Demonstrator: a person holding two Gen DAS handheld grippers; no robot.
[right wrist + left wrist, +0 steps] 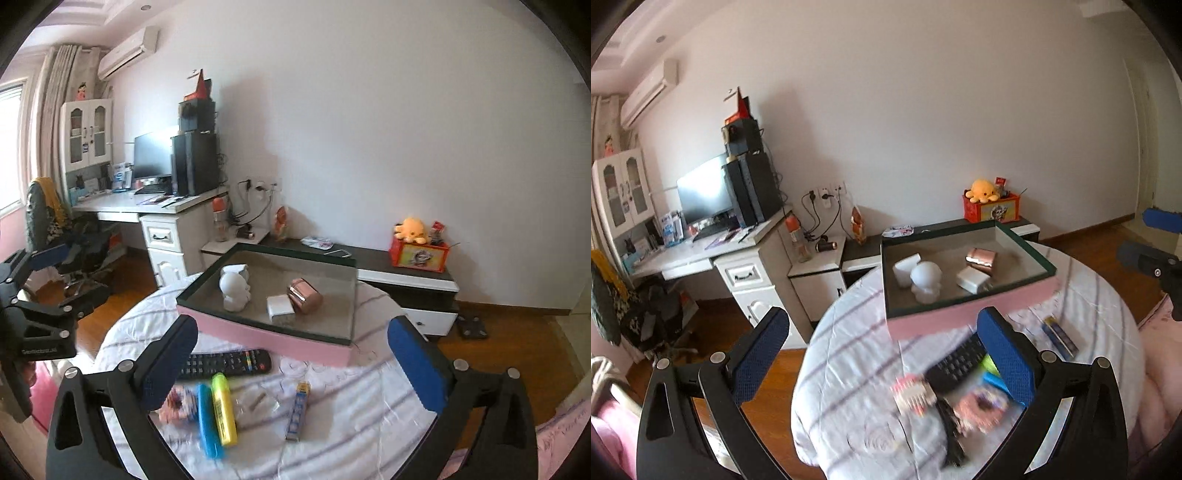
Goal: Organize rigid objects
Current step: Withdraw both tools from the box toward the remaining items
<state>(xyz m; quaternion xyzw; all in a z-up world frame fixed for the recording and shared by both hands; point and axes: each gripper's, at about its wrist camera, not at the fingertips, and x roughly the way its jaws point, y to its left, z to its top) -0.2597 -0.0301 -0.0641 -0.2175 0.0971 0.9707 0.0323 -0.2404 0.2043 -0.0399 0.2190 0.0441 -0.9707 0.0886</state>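
Note:
On the round quilted table (354,413) stands a pink box with a dark green rim (273,336), also in the left wrist view (960,314). Inside it lie a white figurine (235,291), a white charger (279,305) and a rose-gold cylinder (304,295). In front of the box lie a black remote (225,363), a yellow highlighter (223,408), a blue highlighter (208,421), a blue stick (297,411) and a pink ring-shaped item (181,402). My right gripper (295,365) hangs open over these, holding nothing. My left gripper (886,354) is open and empty above the remote (956,362).
A white desk (147,203) with a monitor and a swivel chair (48,221) stands at the left. Along the wall runs a low dark cabinet (376,258) bearing a red box with an orange plush (412,230). Wooden floor surrounds the table.

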